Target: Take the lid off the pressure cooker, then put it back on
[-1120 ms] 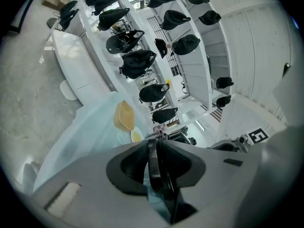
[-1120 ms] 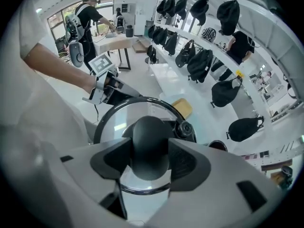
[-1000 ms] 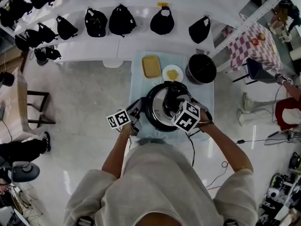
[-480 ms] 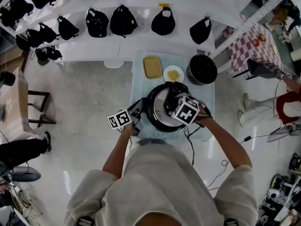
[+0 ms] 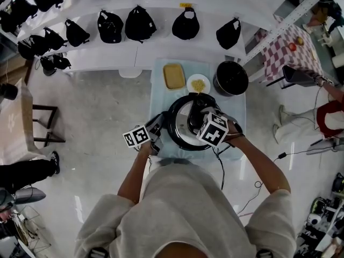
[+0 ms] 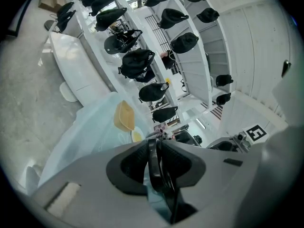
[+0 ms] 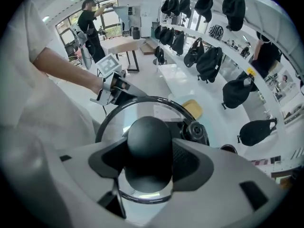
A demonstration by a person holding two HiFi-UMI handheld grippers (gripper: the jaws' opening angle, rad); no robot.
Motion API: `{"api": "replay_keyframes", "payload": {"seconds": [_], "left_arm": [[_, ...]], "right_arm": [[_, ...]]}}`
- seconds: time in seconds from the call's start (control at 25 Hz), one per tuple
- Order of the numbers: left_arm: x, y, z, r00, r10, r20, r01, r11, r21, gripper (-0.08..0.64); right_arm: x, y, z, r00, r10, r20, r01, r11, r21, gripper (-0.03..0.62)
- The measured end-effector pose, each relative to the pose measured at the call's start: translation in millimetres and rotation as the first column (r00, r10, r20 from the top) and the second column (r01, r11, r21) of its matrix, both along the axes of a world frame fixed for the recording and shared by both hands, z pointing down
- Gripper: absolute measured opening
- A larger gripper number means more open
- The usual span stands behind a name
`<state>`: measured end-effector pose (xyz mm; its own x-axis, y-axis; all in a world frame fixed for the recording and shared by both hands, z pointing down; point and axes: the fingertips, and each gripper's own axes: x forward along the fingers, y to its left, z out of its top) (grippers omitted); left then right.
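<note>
Blue tablecloth (image 5: 159, 102) under cooker (image 5: 173, 127), white floor (image 5: 91, 117)

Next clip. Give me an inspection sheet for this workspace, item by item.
Surface: small table under a light blue cloth, crowded.
Job's things: pressure cooker near the front edge, with the lid resting on it, black lid knob up.
Clutter: yellow tray, plate of yellow food and black pot along the far edge.
Grippers: left gripper is shut on a thin black part at the pressure cooker's side. Right gripper points down, jaws just opened, lid knob between them, pad contact unclear.
Cables: black cable hangs below the right gripper toward the floor.
Surroundings: white shelves of black bags, checked table, people at the edges.
</note>
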<state>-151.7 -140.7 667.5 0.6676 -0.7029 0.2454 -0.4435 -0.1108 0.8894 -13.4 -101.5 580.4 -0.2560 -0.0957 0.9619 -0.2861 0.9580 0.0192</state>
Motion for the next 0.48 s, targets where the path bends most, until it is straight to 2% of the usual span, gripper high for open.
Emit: {"api": "replay_keyframes", "payload": {"seconds": [0.48], "left_arm": [[-2,3,-1,1.0,0.002,0.009,-0.002,1.0,0.008,0.086]], "right_arm": [[-6,5,-16,0.999,-0.038,-0.012,0.038,0.999,0.004,0.272]]}}
